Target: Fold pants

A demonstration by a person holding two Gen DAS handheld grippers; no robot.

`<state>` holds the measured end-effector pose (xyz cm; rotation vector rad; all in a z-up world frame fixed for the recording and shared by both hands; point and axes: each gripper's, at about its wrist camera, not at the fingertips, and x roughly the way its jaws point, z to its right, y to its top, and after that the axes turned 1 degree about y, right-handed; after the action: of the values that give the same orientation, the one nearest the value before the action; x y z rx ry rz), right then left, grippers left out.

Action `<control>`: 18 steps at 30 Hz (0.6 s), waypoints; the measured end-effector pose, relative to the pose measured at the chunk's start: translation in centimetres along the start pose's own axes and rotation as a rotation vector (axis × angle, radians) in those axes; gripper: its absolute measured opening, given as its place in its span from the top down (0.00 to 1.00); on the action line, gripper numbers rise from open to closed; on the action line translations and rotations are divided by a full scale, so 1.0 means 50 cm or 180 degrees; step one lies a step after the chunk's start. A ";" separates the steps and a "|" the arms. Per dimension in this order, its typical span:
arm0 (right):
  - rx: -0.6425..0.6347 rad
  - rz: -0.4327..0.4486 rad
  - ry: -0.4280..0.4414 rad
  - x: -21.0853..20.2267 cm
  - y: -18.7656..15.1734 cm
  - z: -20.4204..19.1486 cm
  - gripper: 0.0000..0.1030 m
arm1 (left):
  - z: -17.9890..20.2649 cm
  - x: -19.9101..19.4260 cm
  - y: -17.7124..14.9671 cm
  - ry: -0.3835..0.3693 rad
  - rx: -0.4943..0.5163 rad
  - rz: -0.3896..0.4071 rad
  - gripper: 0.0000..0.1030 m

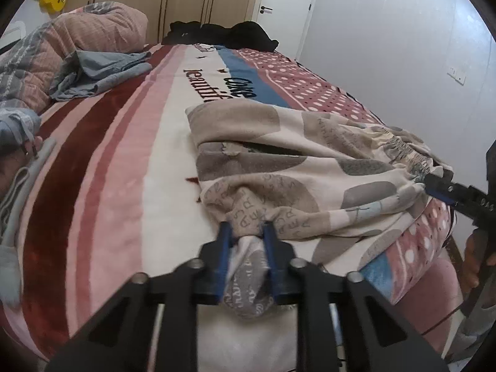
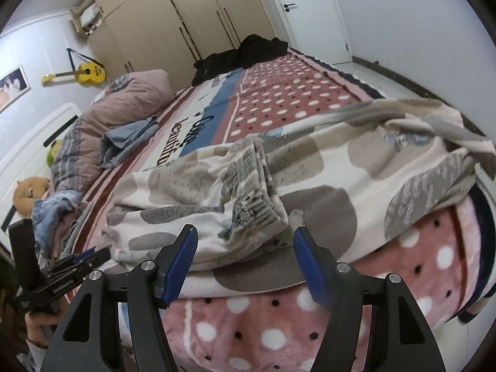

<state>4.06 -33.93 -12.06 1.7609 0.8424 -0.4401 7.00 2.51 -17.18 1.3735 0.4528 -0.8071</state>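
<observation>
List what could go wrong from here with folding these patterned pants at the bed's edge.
1. Only the left claw pinches the pants, on a small bunch of cloth near the edge; a pull may slip it free.
2. The right claw stands open with the waistband end between its pads, ungripped, so lifting now would drag one side and skew the fold.
3. The pants lie rumpled over the near edge of the bed; part could slide off.

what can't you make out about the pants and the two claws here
- Left wrist view: right claw tips hidden behind the pants waistband.
- Right wrist view: left claw tips hidden by pants fabric.
- Right wrist view: far pants edge blurred.
- Neither view shows the leg ends clearly.
</observation>
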 end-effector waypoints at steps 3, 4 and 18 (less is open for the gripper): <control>0.0055 -0.0011 -0.0024 0.003 -0.004 0.008 0.42 | -0.001 -0.012 -0.007 -0.0027 -0.0003 -0.0005 0.90; 0.0078 -0.0002 -0.0039 0.001 -0.004 0.013 0.42 | -0.002 -0.015 -0.009 -0.0036 -0.0029 -0.0004 0.90; 0.0817 0.0330 -0.0530 -0.119 0.012 0.244 0.27 | 0.031 -0.087 0.050 -0.0122 -0.0124 0.0350 0.54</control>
<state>1.79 -47.32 -12.01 1.9615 0.5938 -0.6390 5.70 2.02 -12.09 1.3329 0.3582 -0.7298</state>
